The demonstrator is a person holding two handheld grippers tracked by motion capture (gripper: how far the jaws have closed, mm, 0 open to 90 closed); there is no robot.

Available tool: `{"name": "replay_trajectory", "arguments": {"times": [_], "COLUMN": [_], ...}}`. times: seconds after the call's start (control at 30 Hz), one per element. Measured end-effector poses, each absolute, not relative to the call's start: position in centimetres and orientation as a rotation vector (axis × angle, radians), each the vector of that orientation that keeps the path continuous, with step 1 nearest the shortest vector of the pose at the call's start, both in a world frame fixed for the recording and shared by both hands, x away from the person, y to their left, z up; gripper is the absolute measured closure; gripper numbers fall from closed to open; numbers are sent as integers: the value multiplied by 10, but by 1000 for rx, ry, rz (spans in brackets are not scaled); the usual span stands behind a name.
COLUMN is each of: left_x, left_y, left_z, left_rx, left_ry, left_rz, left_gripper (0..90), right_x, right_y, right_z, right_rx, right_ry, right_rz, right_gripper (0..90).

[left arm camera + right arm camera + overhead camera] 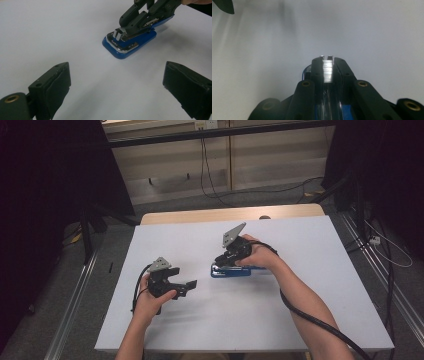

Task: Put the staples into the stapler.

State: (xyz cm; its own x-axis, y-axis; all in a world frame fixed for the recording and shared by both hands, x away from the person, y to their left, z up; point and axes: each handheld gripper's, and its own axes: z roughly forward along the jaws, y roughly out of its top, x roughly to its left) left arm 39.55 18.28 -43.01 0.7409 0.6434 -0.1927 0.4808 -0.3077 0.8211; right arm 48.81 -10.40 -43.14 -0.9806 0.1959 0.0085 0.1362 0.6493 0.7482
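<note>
A blue stapler point(231, 271) lies on the white table point(310, 285), right of centre. In the left gripper view the stapler point(136, 41) shows its chrome magazine, and the right gripper point(120, 33) presses down onto its front end. My right gripper point(223, 260) is shut on a short silver strip of staples point(327, 71), held between its jaws directly over the stapler. My left gripper point(186, 287) hovers to the left of the stapler, apart from it. Its jaws stand wide open point(115, 85) with nothing between them.
The table's wooden far edge point(230, 214) borders a floor with cables point(210, 180) and dark stands on both sides. Bare white tabletop surrounds the stapler. Each hand's black cable point(310, 317) trails back toward the near edge.
</note>
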Motion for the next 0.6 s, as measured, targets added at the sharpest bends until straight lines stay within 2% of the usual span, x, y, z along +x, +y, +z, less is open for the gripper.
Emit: {"name": "replay_trajectory", "arguments": {"times": [0.2,0.43,0.6], "left_x": [395,396,396], "left_y": [183,183,183], "left_z": [-430,-430,-430], "left_rx": [1974,1961,1967], "left_ry": [847,852,847], "left_rz": [210,211,213], "left_gripper": [99,91,91], "right_x": [489,488,484], "right_y": [-104,-105,-112], "right_z": [-432,-434,-426], "right_rx": [290,319,370], "right_ry": [2786,2782,2726], "right_rz": [1264,1252,1297], "right_gripper": [784,705,601]}}
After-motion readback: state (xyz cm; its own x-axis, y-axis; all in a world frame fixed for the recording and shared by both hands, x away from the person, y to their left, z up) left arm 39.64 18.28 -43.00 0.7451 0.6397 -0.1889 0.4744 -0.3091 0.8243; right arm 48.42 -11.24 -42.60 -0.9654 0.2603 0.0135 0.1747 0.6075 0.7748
